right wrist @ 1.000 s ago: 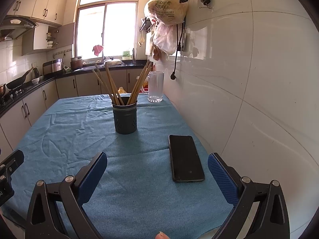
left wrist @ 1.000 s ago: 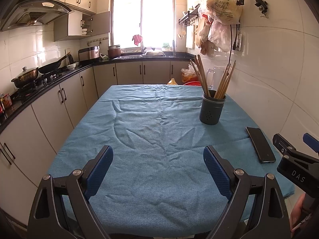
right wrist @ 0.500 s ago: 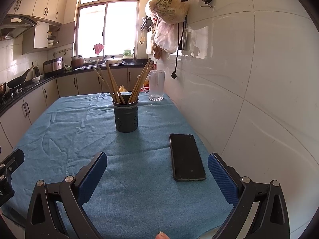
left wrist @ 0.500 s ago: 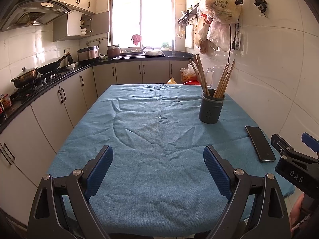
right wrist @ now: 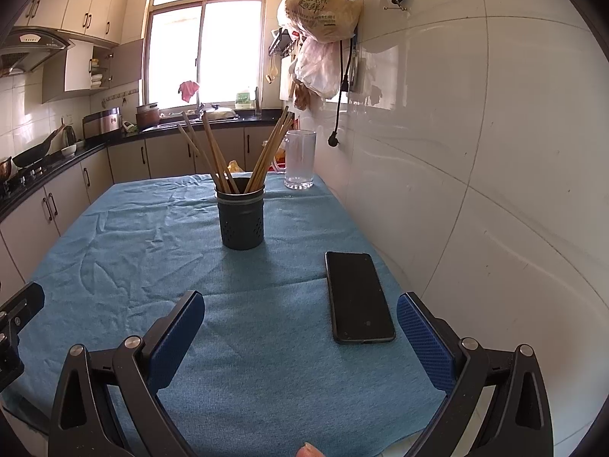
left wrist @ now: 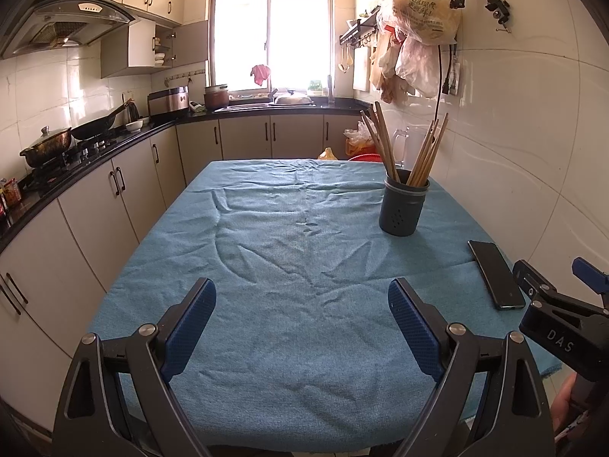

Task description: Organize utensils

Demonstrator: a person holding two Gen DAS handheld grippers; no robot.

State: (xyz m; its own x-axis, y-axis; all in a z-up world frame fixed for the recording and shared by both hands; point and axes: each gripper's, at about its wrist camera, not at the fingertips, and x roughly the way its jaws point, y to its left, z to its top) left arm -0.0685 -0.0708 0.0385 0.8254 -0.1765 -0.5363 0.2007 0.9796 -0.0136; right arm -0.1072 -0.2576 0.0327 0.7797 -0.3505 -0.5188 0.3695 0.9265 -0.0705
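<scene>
Left tongs (left wrist: 300, 323) wide apart, nothing between the blue pads (left wrist: 189, 325), hovering over the near edge of the worktop (left wrist: 266, 266), which is covered with a wrinkled blue cloth. Right tongs (right wrist: 300, 333) also spread wide and empty, pads (right wrist: 426, 341) over the near right corner of the same worktop.

Dark perforated holder (right wrist: 240, 218) stands upright on the cloth, ahead of the right tongs and slightly left of their centre line; from the left tongs it sits ahead and off to the right (left wrist: 403, 207). Wooden chopsticks (right wrist: 213, 158) stand in the holder in two bunches, one leaning left, one leaning right (right wrist: 272, 152); same split visible in the left wrist view (left wrist: 380, 141).

Black phone (right wrist: 357, 297) lies flat, screen up, just ahead of the right tongs' right pad, near the wall-side edge of the worktop and apart from the holder. In the left view the phone (left wrist: 496, 274) is far to the right, next to the body of the right tongs (left wrist: 548, 304), seen from the side.

Clear glass jug (right wrist: 300, 160) stands at the far end of the worktop, beyond the holder and against the tiled wall. Plastic bags (right wrist: 323, 7) hang on the wall above.
</scene>
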